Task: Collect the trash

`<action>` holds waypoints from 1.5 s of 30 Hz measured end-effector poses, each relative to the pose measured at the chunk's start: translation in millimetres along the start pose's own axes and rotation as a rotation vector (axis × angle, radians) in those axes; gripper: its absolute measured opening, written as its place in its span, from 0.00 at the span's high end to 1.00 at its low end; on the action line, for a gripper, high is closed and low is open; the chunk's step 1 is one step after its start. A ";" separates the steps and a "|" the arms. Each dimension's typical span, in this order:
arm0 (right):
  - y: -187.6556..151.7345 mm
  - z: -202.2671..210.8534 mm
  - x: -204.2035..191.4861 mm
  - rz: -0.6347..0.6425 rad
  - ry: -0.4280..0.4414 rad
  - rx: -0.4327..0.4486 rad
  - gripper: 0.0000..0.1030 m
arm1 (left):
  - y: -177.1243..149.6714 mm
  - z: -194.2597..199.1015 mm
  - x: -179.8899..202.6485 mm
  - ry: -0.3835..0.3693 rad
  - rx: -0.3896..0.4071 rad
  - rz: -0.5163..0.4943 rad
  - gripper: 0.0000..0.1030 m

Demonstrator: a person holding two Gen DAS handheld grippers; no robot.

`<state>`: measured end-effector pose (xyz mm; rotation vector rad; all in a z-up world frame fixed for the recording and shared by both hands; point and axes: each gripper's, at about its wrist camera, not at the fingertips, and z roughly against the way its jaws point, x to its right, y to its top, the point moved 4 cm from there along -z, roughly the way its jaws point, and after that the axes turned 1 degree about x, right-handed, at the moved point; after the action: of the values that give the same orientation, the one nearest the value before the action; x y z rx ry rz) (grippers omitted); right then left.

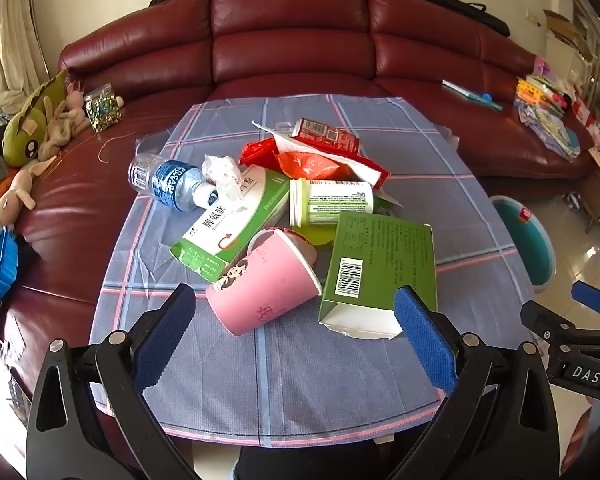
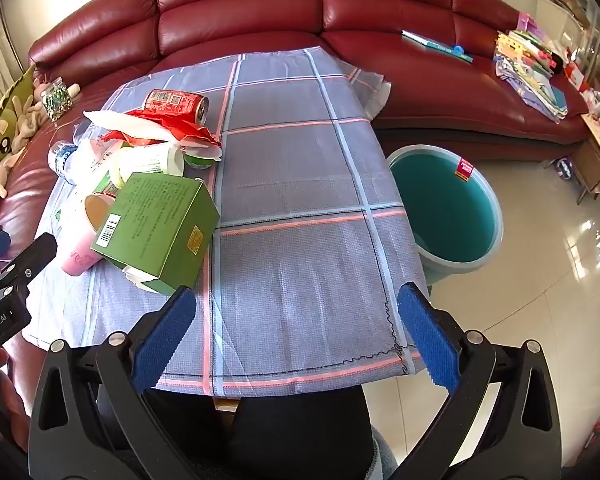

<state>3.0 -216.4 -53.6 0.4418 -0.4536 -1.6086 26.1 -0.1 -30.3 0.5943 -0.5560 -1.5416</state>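
A pile of trash lies on the plaid-cloth table [image 1: 300,380]: a pink paper cup [image 1: 260,284] on its side, a green box [image 1: 380,268], a green-and-white carton [image 1: 228,220], a white jar [image 1: 332,202], a clear water bottle [image 1: 164,180], crumpled tissue [image 1: 224,178], red wrappers [image 1: 312,160] and a red can [image 1: 328,134]. My left gripper [image 1: 296,332] is open and empty, just in front of the cup and box. My right gripper [image 2: 296,336] is open and empty over the table's near right part [image 2: 300,240], right of the green box [image 2: 156,232]. A teal bin [image 2: 448,208] stands on the floor right of the table.
A red leather sofa [image 1: 292,40] wraps behind and left of the table, with plush toys [image 1: 32,128] at left and books and papers [image 2: 532,68] at right. Glossy tile floor [image 2: 540,300] lies to the right. The bin also shows in the left wrist view [image 1: 524,236].
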 end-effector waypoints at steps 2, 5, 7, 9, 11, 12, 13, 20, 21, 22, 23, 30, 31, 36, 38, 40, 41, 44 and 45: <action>0.0 0.2 0.0 0.001 -0.003 0.000 0.06 | -0.2 -0.6 -0.1 -0.009 -0.010 0.005 0.04; 0.5 0.7 0.4 -0.001 -0.003 0.002 0.06 | -0.2 -0.2 0.2 -0.007 -0.007 0.003 0.04; 1.0 0.7 1.0 -0.003 -0.004 0.002 0.06 | -0.4 0.0 0.9 -0.005 -0.005 0.002 0.04; 0.0 0.8 -0.8 0.002 -0.004 0.004 0.06 | -0.6 0.5 2.4 -0.005 -0.004 0.000 0.04; 0.0 -0.1 -1.5 0.002 -0.005 0.004 0.06 | -4.7 -3.9 -0.1 -0.011 -0.009 0.007 0.04; 0.1 -0.6 -1.6 0.001 -0.005 0.004 0.06 | -3.4 -3.4 -0.5 -0.013 -0.011 0.010 0.04; 0.1 -1.2 -1.9 0.001 -0.005 0.004 0.06 | -3.4 -3.5 -0.5 -0.012 -0.011 0.010 0.04; 1.3 -0.2 -1.7 0.007 -0.003 0.003 0.06 | -8.3 -8.7 -5.8 -0.012 -0.018 0.017 0.04; 1.1 0.3 -2.2 0.009 -0.002 0.003 0.06 | -8.8 -9.1 -6.7 -0.011 -0.019 0.018 0.04; 0.6 1.3 -2.5 0.011 -0.002 0.004 0.06 | -7.0 -7.4 -7.5 -0.009 -0.019 0.019 0.04; 0.8 2.2 -2.9 0.013 -0.002 0.006 0.06 | -4.6 -4.6 -7.9 -0.008 -0.018 0.022 0.04; 2.6 2.7 -6.6 0.017 -0.007 0.007 0.06 | -3.5 0.5 -10.9 -0.007 -0.010 0.031 0.04; 2.7 2.7 -6.7 0.017 -0.008 0.007 0.06 | -3.8 0.4 -10.8 -0.006 -0.009 0.031 0.04; 2.9 3.9 -6.9 0.021 -0.008 0.011 0.06 | -3.5 0.9 -11.1 -0.006 -0.010 0.033 0.04; 4.0 5.9 -8.2 0.024 -0.010 0.013 0.06 | -3.3 0.2 -12.3 -0.008 -0.012 0.037 0.04; 4.3 7.1 -9.5 0.028 -0.011 0.013 0.06 | -3.0 -0.5 -13.7 -0.010 -0.014 0.043 0.04; 4.5 7.3 -10.2 0.030 -0.012 0.013 0.06 | -3.0 -0.6 -14.3 -0.010 -0.015 0.044 0.04; 5.4 7.9 -11.6 0.033 -0.013 0.011 0.06 | -3.3 -0.5 -15.2 -0.012 -0.017 0.049 0.04; 5.6 8.1 -11.9 0.034 -0.014 0.011 0.06 | -2.9 -0.2 -15.7 -0.012 -0.017 0.048 0.04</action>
<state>4.4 -204.7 -43.6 0.4290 -0.4780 -1.5780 24.6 15.8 -31.8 0.5553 -0.5616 -1.5040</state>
